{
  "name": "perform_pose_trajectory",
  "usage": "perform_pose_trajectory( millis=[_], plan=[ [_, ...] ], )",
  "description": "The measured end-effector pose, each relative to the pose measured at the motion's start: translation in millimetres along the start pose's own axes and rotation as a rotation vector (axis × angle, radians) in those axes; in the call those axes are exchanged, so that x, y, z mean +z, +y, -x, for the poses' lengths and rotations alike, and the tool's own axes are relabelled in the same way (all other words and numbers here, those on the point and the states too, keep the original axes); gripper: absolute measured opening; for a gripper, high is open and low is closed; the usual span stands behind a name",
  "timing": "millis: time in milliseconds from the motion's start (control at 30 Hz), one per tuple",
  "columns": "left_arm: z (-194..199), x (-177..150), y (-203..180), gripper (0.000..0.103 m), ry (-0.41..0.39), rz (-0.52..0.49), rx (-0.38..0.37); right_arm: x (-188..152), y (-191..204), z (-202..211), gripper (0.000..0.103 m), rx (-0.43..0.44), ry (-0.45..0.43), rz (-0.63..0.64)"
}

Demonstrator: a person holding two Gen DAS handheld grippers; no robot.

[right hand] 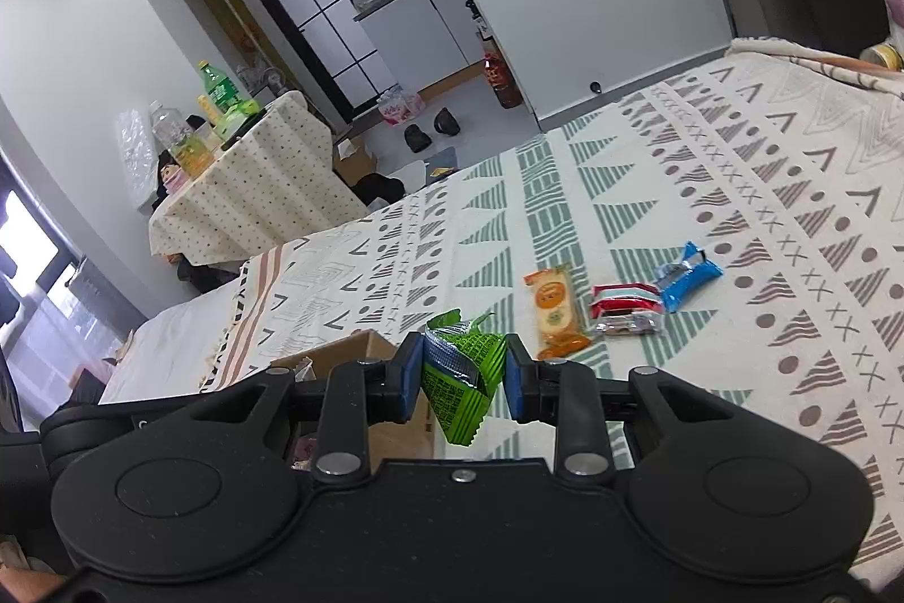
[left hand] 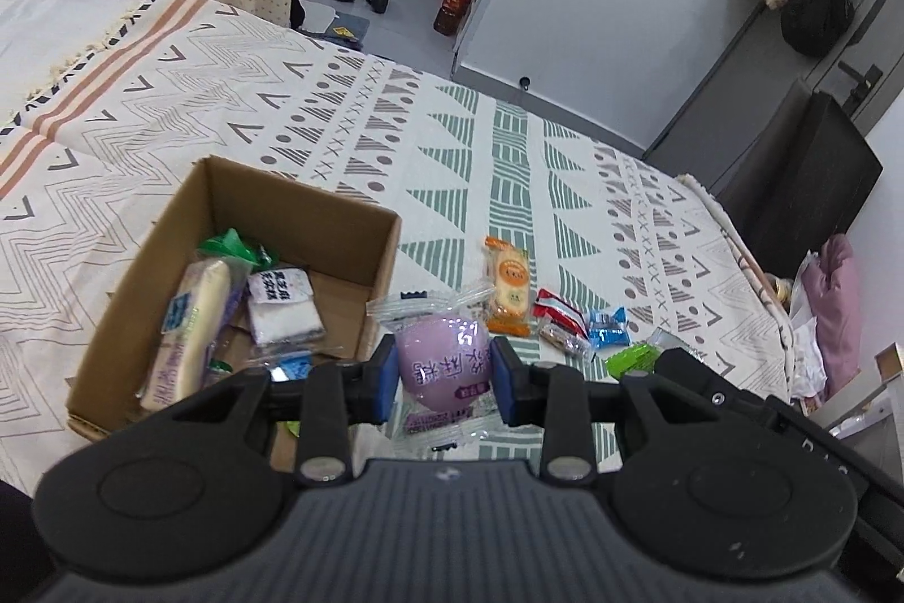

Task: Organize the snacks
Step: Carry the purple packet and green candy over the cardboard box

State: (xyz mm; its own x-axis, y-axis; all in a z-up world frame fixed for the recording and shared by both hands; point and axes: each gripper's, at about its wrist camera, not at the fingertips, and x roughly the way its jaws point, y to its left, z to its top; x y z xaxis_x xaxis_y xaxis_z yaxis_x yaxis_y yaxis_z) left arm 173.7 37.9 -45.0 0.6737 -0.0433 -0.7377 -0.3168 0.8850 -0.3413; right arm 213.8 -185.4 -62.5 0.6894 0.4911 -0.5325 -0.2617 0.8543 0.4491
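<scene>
Presently, a clear-wrapped purple snack is pinched between the blue-padded fingers of the left gripper, held above the patterned bedspread just to the right of an open cardboard box. Inside the box, a long pale bar, a white packet with dark print and a green wrapper are seen lying together.

A green triangular packet is clamped between the fingers of the right gripper, raised over the bed, with a corner of the box visible just to its left.

On the bedspread beyond, an orange biscuit pack, a red-and-white packet, a small clear-wrapped snack touching it and a blue packet are laid close together, well apart from the box. The same loose group is seen in the left wrist view, to the right of the held purple snack.
</scene>
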Motion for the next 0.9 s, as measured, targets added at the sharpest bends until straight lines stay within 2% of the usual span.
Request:
perform_pose_trajectory(
  millis=[433,900],
  plan=[
    [11,16,51,0.033,-0.029,0.099,0.006,-9,42,-19,0.029,0.006,0.027,0.063],
    [5,29,108,0.033,-0.017,0.203,0.023,-23,88,-56,0.029,0.022,0.097,0.123]
  ],
)
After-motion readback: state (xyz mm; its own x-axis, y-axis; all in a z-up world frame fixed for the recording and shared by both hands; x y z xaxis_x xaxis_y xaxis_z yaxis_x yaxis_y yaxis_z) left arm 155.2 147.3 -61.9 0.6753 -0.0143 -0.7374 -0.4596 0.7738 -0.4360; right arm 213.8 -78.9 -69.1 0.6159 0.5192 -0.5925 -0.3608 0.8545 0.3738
